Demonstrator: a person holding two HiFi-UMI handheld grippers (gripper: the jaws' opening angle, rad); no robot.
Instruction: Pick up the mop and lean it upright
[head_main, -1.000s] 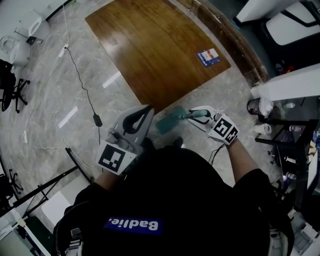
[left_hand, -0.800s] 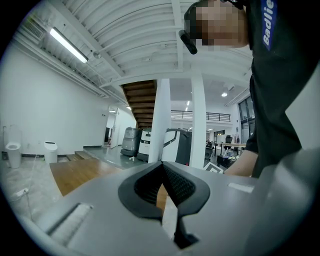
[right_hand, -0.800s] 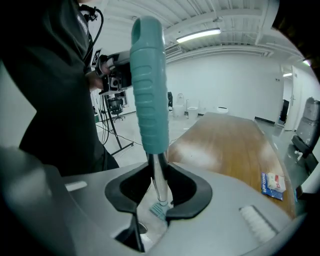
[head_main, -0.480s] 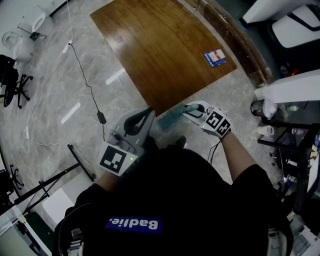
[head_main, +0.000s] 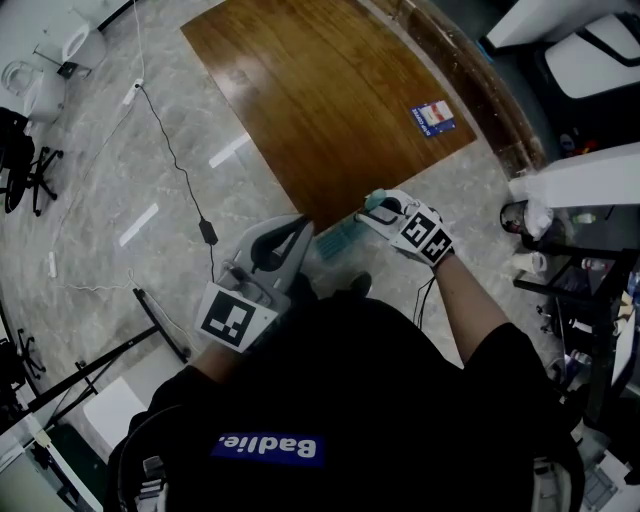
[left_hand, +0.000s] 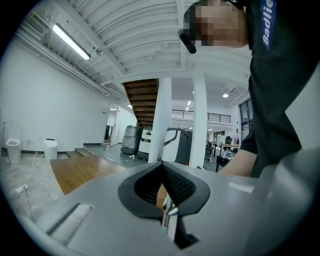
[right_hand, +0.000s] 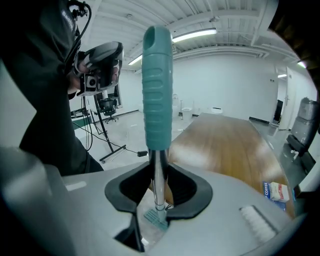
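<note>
Reaching forward, right gripper (head_main: 380, 210) jaws clamp the mop (right_hand: 157, 90) shaft; left gripper (head_main: 298, 228) jaws sit pressed together alongside.

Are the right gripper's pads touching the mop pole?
Touching. The right gripper view shows the pads of the right gripper pressed against both sides of the mop pole, below its teal handle.

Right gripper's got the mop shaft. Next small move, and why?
Probably keep the right gripper clamped on the mop and carry it toward the white counter at right. The shaft stands near upright between the pads, mop head on the floor by the wooden platform, no support touching it. Left gripper is shut, empty.
</note>
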